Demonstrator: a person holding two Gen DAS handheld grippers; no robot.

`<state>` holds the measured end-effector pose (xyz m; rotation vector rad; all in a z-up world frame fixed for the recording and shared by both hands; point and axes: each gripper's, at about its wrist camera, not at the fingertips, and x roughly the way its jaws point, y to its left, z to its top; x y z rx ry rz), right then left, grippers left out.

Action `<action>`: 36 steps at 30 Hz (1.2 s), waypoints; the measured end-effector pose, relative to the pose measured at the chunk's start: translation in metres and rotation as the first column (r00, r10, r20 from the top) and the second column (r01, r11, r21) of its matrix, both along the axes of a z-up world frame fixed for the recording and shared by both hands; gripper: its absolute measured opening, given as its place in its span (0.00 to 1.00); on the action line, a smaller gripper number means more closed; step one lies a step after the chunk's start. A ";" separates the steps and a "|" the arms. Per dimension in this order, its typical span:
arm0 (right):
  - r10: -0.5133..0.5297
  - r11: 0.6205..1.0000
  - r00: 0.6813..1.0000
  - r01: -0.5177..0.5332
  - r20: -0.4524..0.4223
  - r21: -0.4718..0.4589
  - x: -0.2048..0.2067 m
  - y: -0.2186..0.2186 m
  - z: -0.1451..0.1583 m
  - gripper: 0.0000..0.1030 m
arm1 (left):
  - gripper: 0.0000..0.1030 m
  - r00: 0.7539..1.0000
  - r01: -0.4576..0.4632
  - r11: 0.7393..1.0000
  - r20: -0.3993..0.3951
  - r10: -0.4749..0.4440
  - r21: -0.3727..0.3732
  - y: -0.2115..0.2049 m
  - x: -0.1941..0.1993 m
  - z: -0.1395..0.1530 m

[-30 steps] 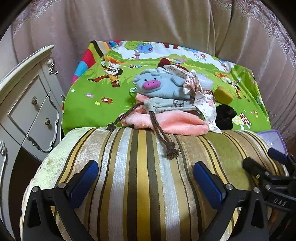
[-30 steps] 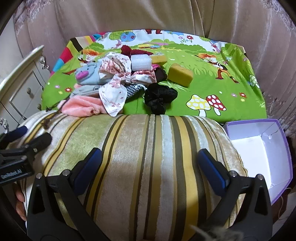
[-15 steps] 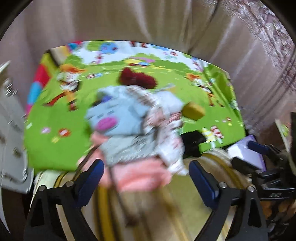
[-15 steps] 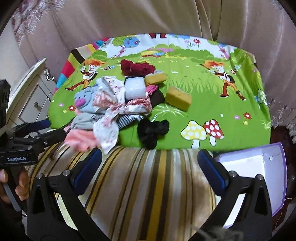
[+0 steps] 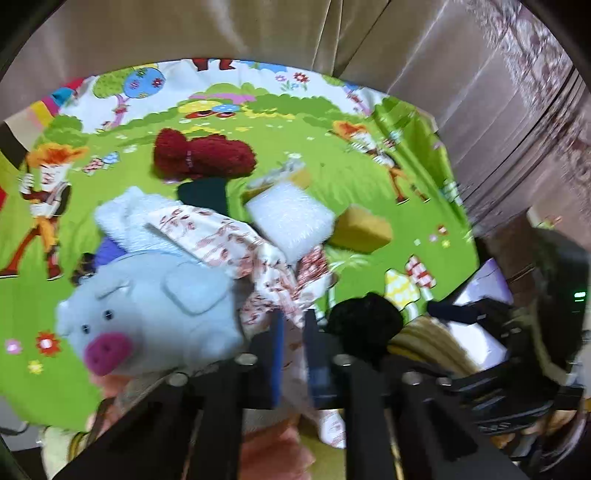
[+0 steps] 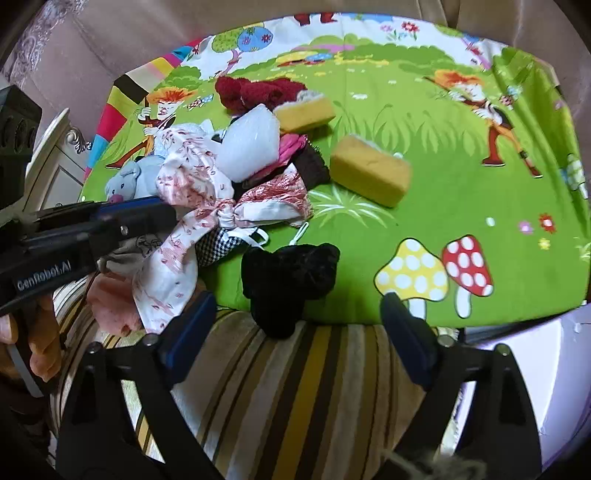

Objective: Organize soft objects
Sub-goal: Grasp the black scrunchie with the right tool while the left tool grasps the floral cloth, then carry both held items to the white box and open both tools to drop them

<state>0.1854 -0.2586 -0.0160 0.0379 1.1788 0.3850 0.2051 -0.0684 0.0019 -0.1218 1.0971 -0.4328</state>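
Left gripper (image 5: pixel 293 332) nipped on floral cloth (image 5: pixel 236 240) to peel it off pile — right gripper (image 6: pixel 295 325) agape, poised over black fabric (image 6: pixel 288 280).

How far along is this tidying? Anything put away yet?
Nothing looks done: the visible part of the purple box is bare. In hand: the left gripper seems shut on the white floral cloth; the right gripper is open. Left: the blue pig plush, yellow sponge block, black fuzzy cloth.

Beige curtains (image 6: pixel 155 33) hang behind the desk's far edge; a white carved dresser (image 6: pixel 51 155) stands past its left edge.
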 end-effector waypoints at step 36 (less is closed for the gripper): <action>-0.111 0.977 0.985 0.085 0.130 0.194 -0.047 -0.050 0.042 0.22 | 0.02 0.989 -0.026 0.997 0.150 0.014 0.078 -0.005 -0.017 0.029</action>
